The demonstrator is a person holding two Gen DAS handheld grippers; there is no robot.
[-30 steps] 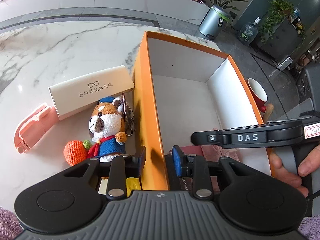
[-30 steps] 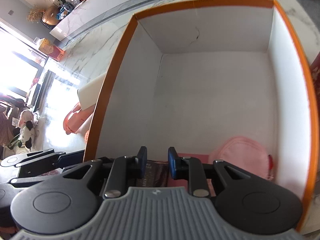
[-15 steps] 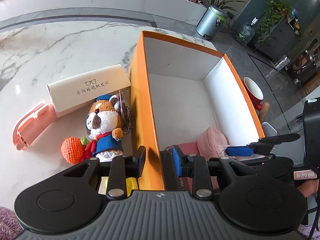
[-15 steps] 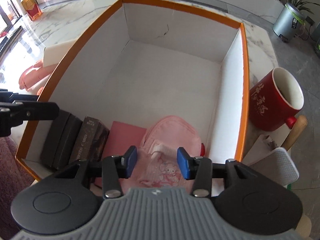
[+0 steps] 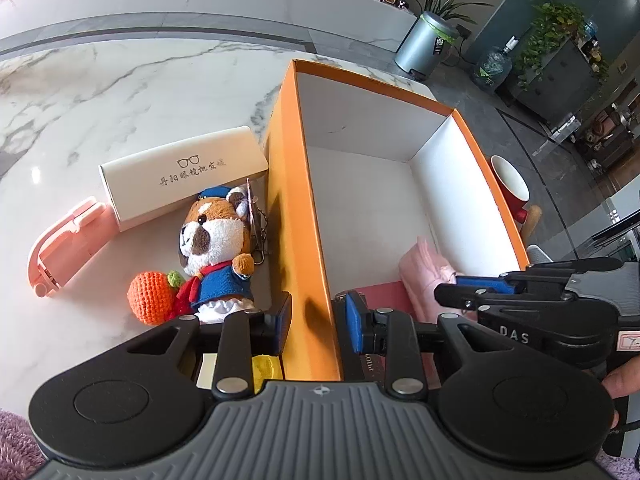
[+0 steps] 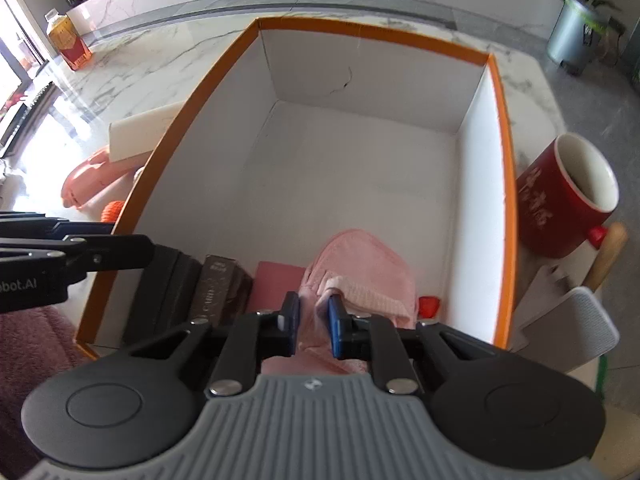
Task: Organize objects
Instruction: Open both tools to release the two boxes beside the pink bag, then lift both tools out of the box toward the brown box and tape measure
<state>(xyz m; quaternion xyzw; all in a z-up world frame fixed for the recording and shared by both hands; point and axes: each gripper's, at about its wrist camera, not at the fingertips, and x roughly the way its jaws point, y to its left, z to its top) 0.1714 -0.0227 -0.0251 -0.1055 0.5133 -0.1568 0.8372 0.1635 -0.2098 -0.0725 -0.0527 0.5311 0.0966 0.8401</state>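
An orange box with white inside walls stands on the marble table. My left gripper straddles its near left wall, with both pads pressed on the wall. Inside, at the near end, lies a pink cloth beside a pink card and two dark boxes. My right gripper points down into the box and its jaws are closing, pinching a fold of the pink cloth. Left of the box lie a plush dog, a crocheted orange, a white glasses box and a pink plastic piece.
A red mug and a wooden-handled tool sit just right of the box. A small red item lies in the box's near right corner. A yellow object shows under my left fingers. A hand holds the right gripper.
The right gripper opened over the pink cloth, then closed on a fold of it, turning and shifting a little. The left gripper stayed on the box wall.
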